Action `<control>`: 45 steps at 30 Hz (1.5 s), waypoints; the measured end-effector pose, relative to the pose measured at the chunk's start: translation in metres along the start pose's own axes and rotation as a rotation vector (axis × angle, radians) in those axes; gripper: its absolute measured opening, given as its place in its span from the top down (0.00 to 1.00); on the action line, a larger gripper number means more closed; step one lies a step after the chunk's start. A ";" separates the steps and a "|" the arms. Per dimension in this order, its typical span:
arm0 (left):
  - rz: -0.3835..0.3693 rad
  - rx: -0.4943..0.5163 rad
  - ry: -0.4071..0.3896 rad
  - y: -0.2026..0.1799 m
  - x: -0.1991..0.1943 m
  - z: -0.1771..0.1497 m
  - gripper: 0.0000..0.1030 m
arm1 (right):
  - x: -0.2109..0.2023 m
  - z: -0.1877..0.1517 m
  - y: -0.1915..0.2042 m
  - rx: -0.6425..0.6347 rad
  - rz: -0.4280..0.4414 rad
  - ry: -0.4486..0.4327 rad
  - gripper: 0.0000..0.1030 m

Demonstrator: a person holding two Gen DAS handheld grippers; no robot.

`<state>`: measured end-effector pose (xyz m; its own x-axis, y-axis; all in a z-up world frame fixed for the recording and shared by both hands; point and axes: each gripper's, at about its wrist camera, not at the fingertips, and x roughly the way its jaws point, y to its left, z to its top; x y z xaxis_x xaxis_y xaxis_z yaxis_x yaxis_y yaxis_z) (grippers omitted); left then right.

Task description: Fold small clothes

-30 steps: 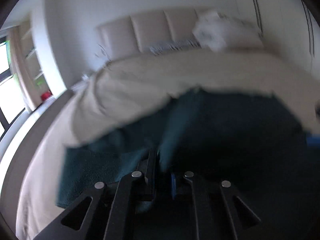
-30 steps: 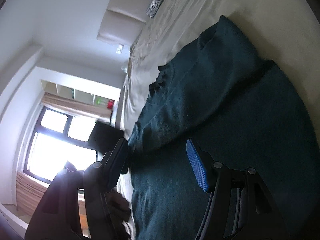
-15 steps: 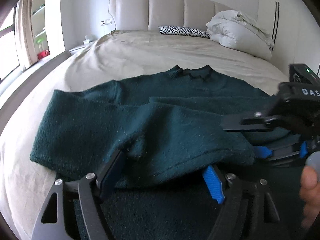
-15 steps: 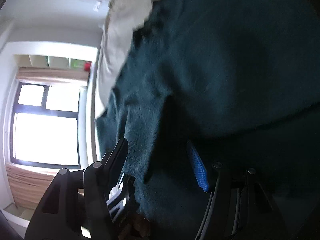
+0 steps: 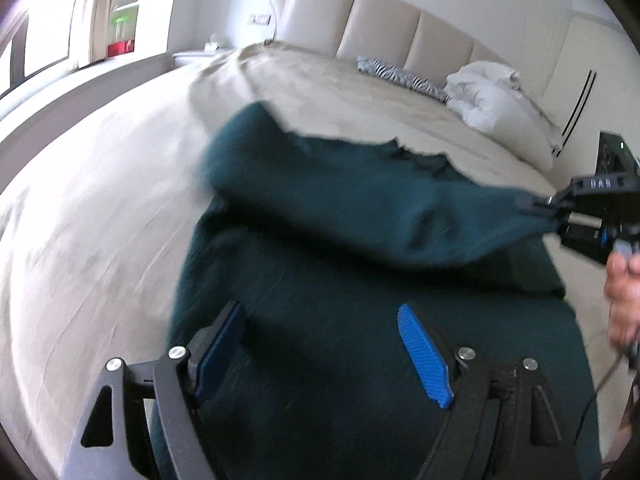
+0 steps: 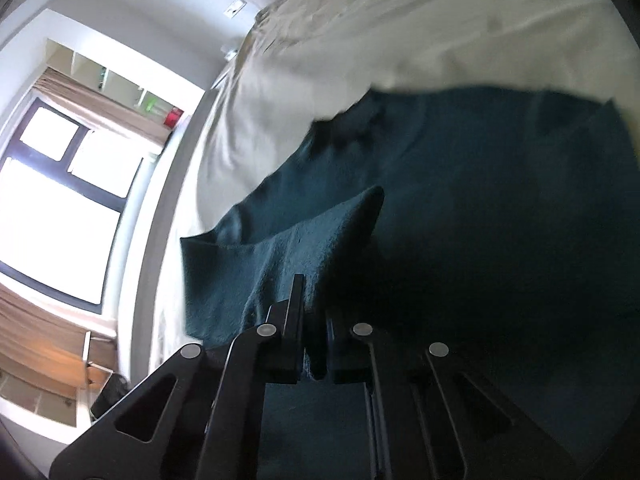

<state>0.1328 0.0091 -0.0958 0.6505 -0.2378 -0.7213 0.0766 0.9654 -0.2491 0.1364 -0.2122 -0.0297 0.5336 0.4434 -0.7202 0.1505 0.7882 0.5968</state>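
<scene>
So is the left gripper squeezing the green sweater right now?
No, the left gripper is wide open above the sweater, its blue pads far apart with nothing pinched between them.

Daylight reaches you from the window (image 6: 60, 208), which is blown out to white in the right wrist view. The bed sheet (image 5: 100, 208) is brightly lit but smeared with motion blur. The dark green sweater (image 5: 360, 280) reads nearly black in shadow, and its raised edge is blurred. Fisheye distortion bends the headboard (image 5: 380, 24), with dark vignetting at the corners.
</scene>
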 end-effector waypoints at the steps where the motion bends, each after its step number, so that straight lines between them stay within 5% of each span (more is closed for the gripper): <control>1: 0.010 -0.003 0.012 0.003 -0.001 -0.005 0.22 | 0.000 0.005 -0.002 -0.016 -0.035 -0.006 0.93; 4: 0.017 0.004 0.000 0.006 -0.011 -0.013 0.22 | 0.000 0.019 -0.020 -0.029 -0.140 -0.011 0.93; 14: -0.010 -0.104 -0.060 0.032 -0.031 0.004 0.25 | 0.003 0.013 -0.064 0.024 -0.194 -0.018 0.93; 18: -0.055 -0.147 -0.097 0.047 -0.029 0.046 0.46 | 0.012 0.007 -0.071 0.034 -0.193 -0.010 0.93; 24: -0.223 -0.158 -0.051 0.065 0.021 0.121 0.51 | 0.015 0.006 -0.081 0.058 -0.145 0.002 0.93; 28: -0.291 -0.208 0.065 0.083 0.083 0.145 0.51 | 0.016 0.009 -0.090 0.102 -0.084 0.019 0.92; 30: -0.236 -0.187 0.117 0.088 0.109 0.146 0.57 | 0.017 0.010 -0.092 0.116 -0.060 0.020 0.92; 34: -0.242 -0.130 0.125 0.087 0.123 0.149 0.59 | 0.019 0.010 -0.100 0.126 -0.026 0.006 0.92; 41: -0.249 -0.115 0.115 0.081 0.101 0.135 0.52 | 0.006 0.001 -0.098 0.140 -0.031 -0.007 0.90; 45: -0.212 -0.016 0.097 0.070 0.077 0.108 0.52 | 0.003 -0.005 -0.102 0.121 -0.031 0.000 0.90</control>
<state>0.2696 0.0696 -0.0990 0.5451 -0.4447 -0.7107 0.1910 0.8913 -0.4112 0.1183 -0.2894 -0.0944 0.5271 0.4193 -0.7392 0.2661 0.7447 0.6121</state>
